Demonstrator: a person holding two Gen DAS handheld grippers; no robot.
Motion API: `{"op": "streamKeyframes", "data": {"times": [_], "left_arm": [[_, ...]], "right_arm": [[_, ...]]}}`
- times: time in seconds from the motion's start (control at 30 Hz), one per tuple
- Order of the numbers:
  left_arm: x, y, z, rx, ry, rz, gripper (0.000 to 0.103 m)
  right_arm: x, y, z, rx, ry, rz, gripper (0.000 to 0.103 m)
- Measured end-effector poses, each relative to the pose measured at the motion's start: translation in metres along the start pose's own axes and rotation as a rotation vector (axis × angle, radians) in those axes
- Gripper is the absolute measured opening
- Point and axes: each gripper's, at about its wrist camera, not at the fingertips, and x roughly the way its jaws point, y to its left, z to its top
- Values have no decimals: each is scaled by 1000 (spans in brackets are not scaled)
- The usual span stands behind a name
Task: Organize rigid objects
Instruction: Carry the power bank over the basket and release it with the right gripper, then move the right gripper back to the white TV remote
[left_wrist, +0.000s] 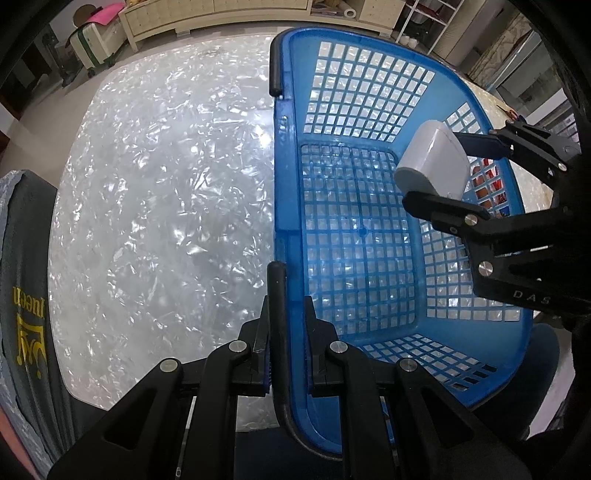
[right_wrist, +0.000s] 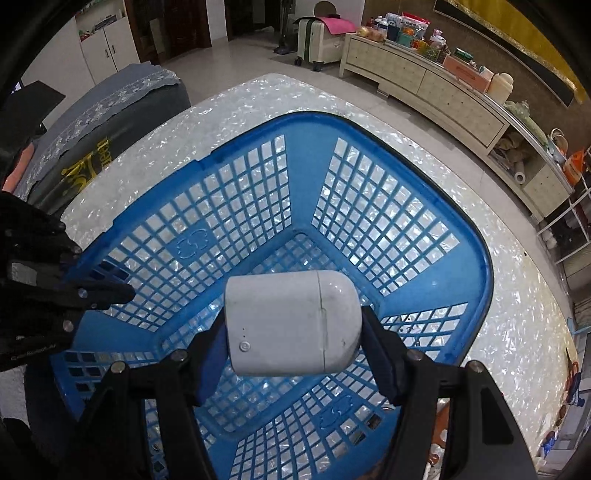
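Left gripper (left_wrist: 287, 354): fingers clamped on near rim of blue basket (right_wrist: 476, 266) on worktop (left_wrist: 166, 206) | Right gripper (right_wrist: 295, 354): fingers clamped on white case (right_wrist: 291, 325), held above empty basket floor | Risk: releasing this high, the hard case may bounce or crack.

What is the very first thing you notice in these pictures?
A big blue basket sits on a shiny pearly table, with nothing lying inside. The right gripper holds a white case over it, while the left gripper pinches the basket's rim.
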Motion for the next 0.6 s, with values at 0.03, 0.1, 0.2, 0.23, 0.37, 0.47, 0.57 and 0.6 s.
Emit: {"op": "streamKeyframes", "data": {"times": [0.03,0.1,0.2,0.23,0.37,0.47,0.57,0.6], "left_arm": [[1,0,0,-1,1,-1,14],[1,1,-1,-3,1,-6,14],[1,1,0,-4,1,-6,14],[0,1,0,-2,0,-2,14],[-3,1,1,-4,-5,-3,14],[-6,0,1,-5,-10,-2,14],[-6,-1,1,-6,-9,1,13],[-7,-1,1,-6,-9,-1,13]], "right_arm": [[2,-1,0,4,4,2,64],[4,-2,0,15,2,5,65],[6,-3,0,5,0,-1,65],[6,-2,0,8,-1,-4,65],[6,-4,1,16,-5,-3,65],[4,-7,2,21,-18,-2,80],[-1,-9,4,27,-36,-11,91],[-3,-10,4,29,-40,-13,92]]}}
